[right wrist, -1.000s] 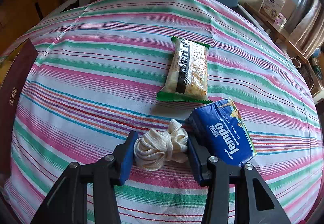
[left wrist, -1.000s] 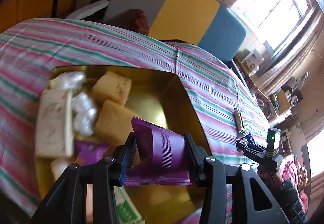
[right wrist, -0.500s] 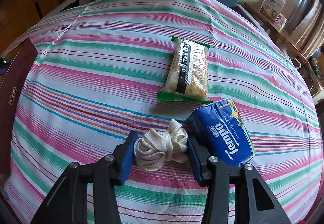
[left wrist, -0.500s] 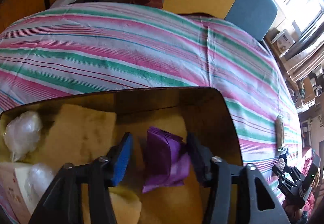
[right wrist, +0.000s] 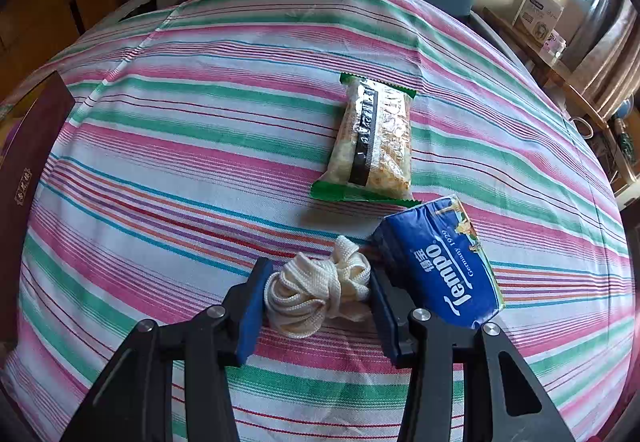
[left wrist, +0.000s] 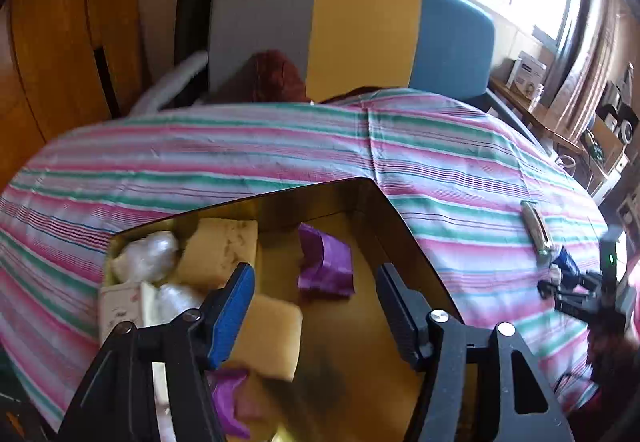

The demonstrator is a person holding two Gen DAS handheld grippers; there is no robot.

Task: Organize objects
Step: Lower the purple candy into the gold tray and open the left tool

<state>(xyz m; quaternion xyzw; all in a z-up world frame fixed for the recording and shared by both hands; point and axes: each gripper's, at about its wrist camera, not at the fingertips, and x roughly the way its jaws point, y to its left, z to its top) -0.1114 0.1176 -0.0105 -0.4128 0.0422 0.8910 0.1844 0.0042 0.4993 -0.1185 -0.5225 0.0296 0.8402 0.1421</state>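
So right now my left gripper [left wrist: 314, 306] sits low in the left wrist frame with its jaws spread wide and nothing between them; they've just been opening, and the purple packet [left wrist: 326, 262] lies loose on the gold floor of the box [left wrist: 404, 226], a bit above the gap between the fingers, touching neither pad. Left of it in the box are two yellow sponge-looking blocks [left wrist: 220, 248], a couple of clear plastic-wrapped lumps [left wrist: 146, 256] in the far left corner, and a white carton [left wrist: 118, 310] at the left wall. Another bit of purple wrapper [left wrist: 228, 398] peeks out at the bottom, partly behind my left finger. The box sits on the striped tablecloth [left wrist: 280, 146], and my right gripper shows small at the right edge of that frame. Over in the right wrist view, my right gripper [right wrist: 316, 298] is low centre, closed down on the white bundle of cord [right wrist: 316, 292], both blue pads pressed against its sides while it rests on the cloth. Just right of it, touching the right finger, is the blue Tempo tissue pack [right wrist: 440, 262]. Above that lies the green-edged snack bag [right wrist: 374, 140], near the middle of the frame. The box's dark outer wall [right wrist: 28, 170] shows at the left edge.
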